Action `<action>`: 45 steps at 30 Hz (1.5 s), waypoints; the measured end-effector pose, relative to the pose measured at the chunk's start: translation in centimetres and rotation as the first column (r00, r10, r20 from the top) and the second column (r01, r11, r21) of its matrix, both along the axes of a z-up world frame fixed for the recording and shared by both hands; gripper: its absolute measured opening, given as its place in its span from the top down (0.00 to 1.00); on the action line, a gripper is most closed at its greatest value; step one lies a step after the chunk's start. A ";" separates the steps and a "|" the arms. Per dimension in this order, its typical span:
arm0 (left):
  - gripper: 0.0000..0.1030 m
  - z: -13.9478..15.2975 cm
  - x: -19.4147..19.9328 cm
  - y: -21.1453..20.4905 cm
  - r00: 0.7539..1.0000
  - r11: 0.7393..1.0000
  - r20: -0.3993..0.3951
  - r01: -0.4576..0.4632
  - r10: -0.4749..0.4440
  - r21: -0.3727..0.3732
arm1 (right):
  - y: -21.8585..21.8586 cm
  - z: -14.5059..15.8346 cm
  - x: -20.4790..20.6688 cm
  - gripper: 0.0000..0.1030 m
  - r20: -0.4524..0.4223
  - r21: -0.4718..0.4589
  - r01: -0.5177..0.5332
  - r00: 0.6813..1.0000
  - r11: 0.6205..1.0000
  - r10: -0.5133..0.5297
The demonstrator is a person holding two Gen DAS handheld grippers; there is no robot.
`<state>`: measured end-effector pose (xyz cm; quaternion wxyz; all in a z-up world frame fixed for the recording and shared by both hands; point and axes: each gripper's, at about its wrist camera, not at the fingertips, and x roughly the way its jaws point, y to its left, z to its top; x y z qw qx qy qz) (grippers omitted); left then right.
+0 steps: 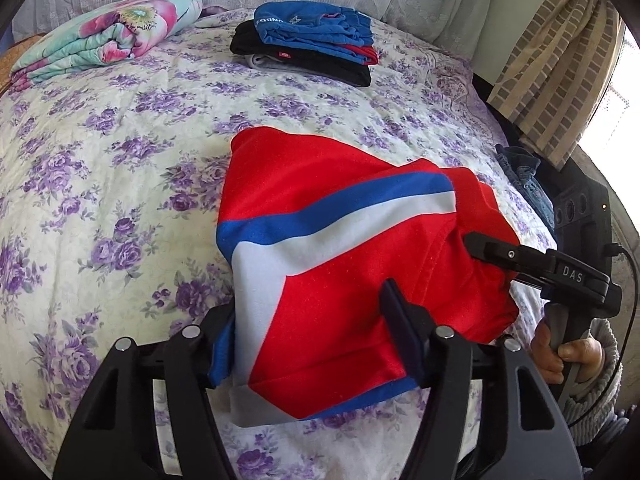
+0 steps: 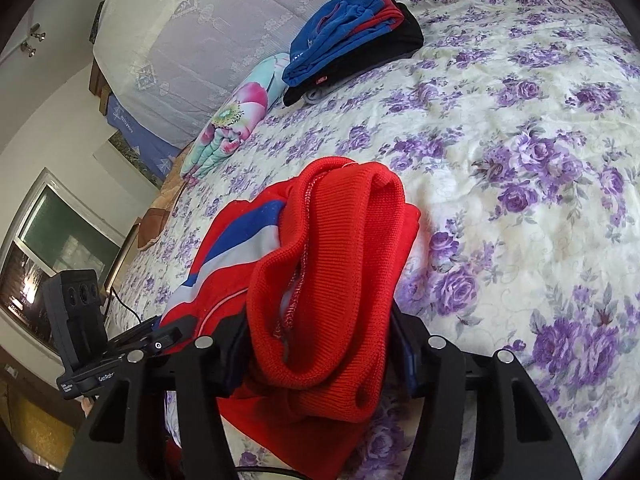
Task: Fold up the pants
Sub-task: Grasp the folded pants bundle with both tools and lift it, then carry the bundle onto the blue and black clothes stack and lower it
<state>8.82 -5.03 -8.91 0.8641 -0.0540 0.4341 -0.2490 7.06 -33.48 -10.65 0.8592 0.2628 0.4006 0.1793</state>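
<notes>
Red fleece pants (image 1: 340, 248) with a blue and a white stripe lie bunched on a bed (image 1: 120, 160) covered in a cream sheet printed with purple roses. Taking the pants as the landmark: a stack of folded clothes (image 1: 308, 46), blue on top of red, black and grey, sits well beyond them near the head of the bed, and a rolled floral quilt (image 1: 108, 36) lies beyond and to the left of them.

Both handheld tools are at the near edge of the pants. The left gripper (image 1: 312, 336) has the striped end of the garment between its two fingers, which are partly closed around the bundle; the cloth fills the gap and the pads seem to press it. The right gripper (image 2: 320, 344) has the ribbed red waistband or cuff (image 2: 332, 280) bulging up between its fingers, likewise partly closed on thick cloth. In the left view, the right gripper's fingertip (image 1: 480, 246) pokes into the right side of the pants, with a person's hand (image 1: 560, 354) on its handle.

The step in hand looks like taking a grip on the already-halved pants, either for one more fold or to carry them. The next move probably calls for lifting both ends together, keeping them level so the layers do not slip, then laying them flat or onto the stack.
</notes>
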 end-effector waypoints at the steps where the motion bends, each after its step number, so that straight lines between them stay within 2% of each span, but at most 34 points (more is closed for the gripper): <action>1: 0.34 -0.2 0.1 0.6 1.000 1.000 -0.015 -0.008 0.008 -0.016 | 0.0 0.0 0.0 0.43 -0.002 0.003 -0.001 1.000 1.000 0.001; 3: 0.29 -0.6 0.4 1.8 0.999 0.999 -0.036 -0.042 0.041 -0.030 | 0.0 0.0 0.0 0.43 -0.005 0.008 -0.003 1.000 1.000 0.003; 7: 0.30 -0.7 0.7 2.8 0.996 0.997 -0.058 -0.072 0.070 -0.038 | 0.1 -0.1 0.0 0.42 -0.004 0.001 -0.003 1.000 1.000 0.003; 9: 0.39 -0.7 0.4 2.1 0.998 0.998 -0.045 -0.052 0.051 -0.022 | 0.1 -0.1 0.0 0.42 -0.002 0.000 -0.004 1.000 1.000 0.004; 11: 0.62 -0.6 0.1 1.6 0.999 0.999 -0.047 -0.010 0.008 -0.043 | 0.2 -0.1 0.0 0.42 -0.001 -0.002 -0.005 1.000 1.000 0.005; 12: 0.62 -0.5 0.0 1.5 0.999 0.999 -0.039 -0.008 0.007 -0.038 | 0.3 -0.1 0.0 0.43 0.001 -0.004 -0.005 1.000 1.000 0.005; 16: 0.77 0.0 -0.3 0.9 1.000 1.000 0.001 -0.003 0.003 -0.016 | 0.5 0.1 0.0 0.48 0.018 -0.015 -0.008 1.000 1.000 0.008; 20: 0.84 1.3 -0.6 0.5 0.998 1.000 0.060 -0.012 0.011 0.011 | 1.2 1.2 -0.4 0.59 0.067 -0.088 -0.009 0.998 0.996 0.015; 25: 0.85 4.2 -0.5 -0.6 0.988 0.998 0.153 -0.011 0.001 0.064 | 1.1 3.8 -0.4 0.63 0.125 -0.118 -0.020 0.992 0.993 0.035; 32: 0.85 9.0 2.7 -2.7 0.966 0.995 0.259 -0.035 0.010 0.092 | -0.4 8.4 2.4 0.63 0.211 -0.137 0.024 0.978 0.990 0.005; 35: 0.85 11.6 4.6 -4.0 0.949 0.993 0.315 -0.043 0.006 0.110 | -1.3 10.8 4.4 0.63 0.250 -0.141 0.048 0.968 0.989 -0.011; 39: 0.86 15.0 8.5 -5.3 0.932 0.993 0.362 -0.063 0.023 0.098 | -2.4 14.2 7.7 0.63 0.310 -0.152 0.082 0.950 0.985 -0.031; 45: 0.86 18.8 14.7 -7.4 0.903 0.987 0.426 -0.113 0.056 0.112 | -3.5 18.6 13.7 0.63 0.398 -0.172 0.135 0.916 0.976 -0.057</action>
